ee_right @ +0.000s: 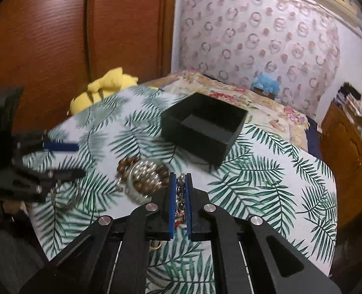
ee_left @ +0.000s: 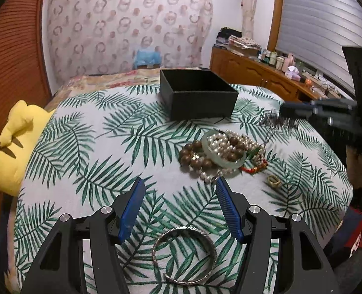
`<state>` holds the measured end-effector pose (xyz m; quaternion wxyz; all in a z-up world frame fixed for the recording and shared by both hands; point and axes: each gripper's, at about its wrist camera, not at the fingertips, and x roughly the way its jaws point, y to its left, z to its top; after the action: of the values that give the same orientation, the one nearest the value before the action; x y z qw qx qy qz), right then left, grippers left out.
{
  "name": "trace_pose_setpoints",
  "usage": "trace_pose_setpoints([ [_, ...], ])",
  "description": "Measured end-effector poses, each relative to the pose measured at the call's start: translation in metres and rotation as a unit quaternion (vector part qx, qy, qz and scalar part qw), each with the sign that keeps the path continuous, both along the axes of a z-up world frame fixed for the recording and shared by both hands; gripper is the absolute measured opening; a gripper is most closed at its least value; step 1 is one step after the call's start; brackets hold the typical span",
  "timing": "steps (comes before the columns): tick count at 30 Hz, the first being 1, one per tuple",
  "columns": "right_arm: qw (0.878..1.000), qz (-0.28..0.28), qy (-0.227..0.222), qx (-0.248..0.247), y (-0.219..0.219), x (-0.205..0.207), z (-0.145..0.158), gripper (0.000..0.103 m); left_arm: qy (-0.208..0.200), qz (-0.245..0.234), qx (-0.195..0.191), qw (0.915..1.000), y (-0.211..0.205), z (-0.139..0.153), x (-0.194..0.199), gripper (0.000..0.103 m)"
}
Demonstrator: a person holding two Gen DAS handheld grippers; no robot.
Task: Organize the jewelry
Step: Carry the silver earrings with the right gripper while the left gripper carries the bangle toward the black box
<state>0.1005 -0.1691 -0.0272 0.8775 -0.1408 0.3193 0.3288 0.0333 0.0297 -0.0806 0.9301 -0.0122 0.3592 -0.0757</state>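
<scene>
Silver chain [ee_right: 181,196] pinched in right tool [ee_right: 180,178]

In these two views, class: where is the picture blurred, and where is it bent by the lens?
Left wrist view: right gripper smeared by motion, jewelry pile fairly sharp, wardrobe edge bowed. Right wrist view: overall soft, left gripper and black box smeared, tablecloth edges curved.
</scene>
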Motion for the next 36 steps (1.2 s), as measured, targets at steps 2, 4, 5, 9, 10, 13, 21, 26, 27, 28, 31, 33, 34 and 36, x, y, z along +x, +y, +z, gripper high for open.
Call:
trace_pose_setpoints([
  [2,1.0,-0.006,0.007,0.014,-0.006,0.006,0.003,0.008,0.007,-0.004,0.004,1.0,-0.001,-0.004,-0.002,0.058],
  [4,1.0,-0.01,0.011,0.028,-0.011,0.011,0.007,0.008,0.012,-0.007,0.009,0.9999,-0.001,-0.007,-0.006,0.062],
  [5,0.999,-0.012,0.012,0.034,-0.013,0.013,0.008,0.008,0.014,-0.008,0.011,0.9998,-0.001,-0.009,-0.007,0.065],
  [9,0.997,-0.012,0.022,0.076,-0.019,0.018,0.014,0.008,0.023,-0.011,0.018,0.9995,0.0,-0.017,-0.014,0.067],
  [10,0.996,-0.012,0.025,0.082,-0.02,0.02,0.014,0.008,0.027,-0.012,0.023,0.9993,-0.001,-0.019,-0.016,0.067],
  [13,0.994,-0.018,0.037,0.105,-0.022,0.026,0.012,0.008,0.032,-0.015,0.03,0.9989,-0.002,-0.022,-0.019,0.071],
  [21,0.99,-0.03,0.048,0.131,-0.029,0.034,0.013,0.008,0.04,-0.027,0.053,0.9974,-0.011,-0.026,-0.02,0.073],
  [26,0.987,-0.025,0.046,0.151,-0.029,0.035,0.024,0.008,0.051,-0.027,0.057,0.9967,-0.012,-0.033,-0.019,0.073],
  [27,0.986,-0.024,0.046,0.156,-0.029,0.035,0.026,0.008,0.053,-0.026,0.056,0.9967,-0.011,-0.034,-0.018,0.073],
  [28,0.985,-0.022,0.048,0.162,-0.028,0.035,0.027,0.008,0.054,-0.026,0.053,0.9968,-0.01,-0.035,-0.018,0.073],
  [31,0.982,-0.02,0.05,0.179,-0.028,0.035,0.032,0.008,0.053,-0.027,0.05,0.997,-0.007,-0.036,-0.018,0.071],
  [33,0.982,-0.018,0.048,0.182,-0.026,0.035,0.034,0.007,0.049,-0.025,0.054,0.997,-0.007,-0.036,-0.019,0.065],
  [34,0.982,-0.016,0.047,0.18,-0.024,0.035,0.034,0.006,0.047,-0.025,0.053,0.9972,-0.006,-0.036,-0.019,0.062],
  [36,0.984,-0.017,0.042,0.172,-0.022,0.034,0.035,0.003,0.046,-0.024,0.048,0.9975,-0.005,-0.035,-0.018,0.056],
])
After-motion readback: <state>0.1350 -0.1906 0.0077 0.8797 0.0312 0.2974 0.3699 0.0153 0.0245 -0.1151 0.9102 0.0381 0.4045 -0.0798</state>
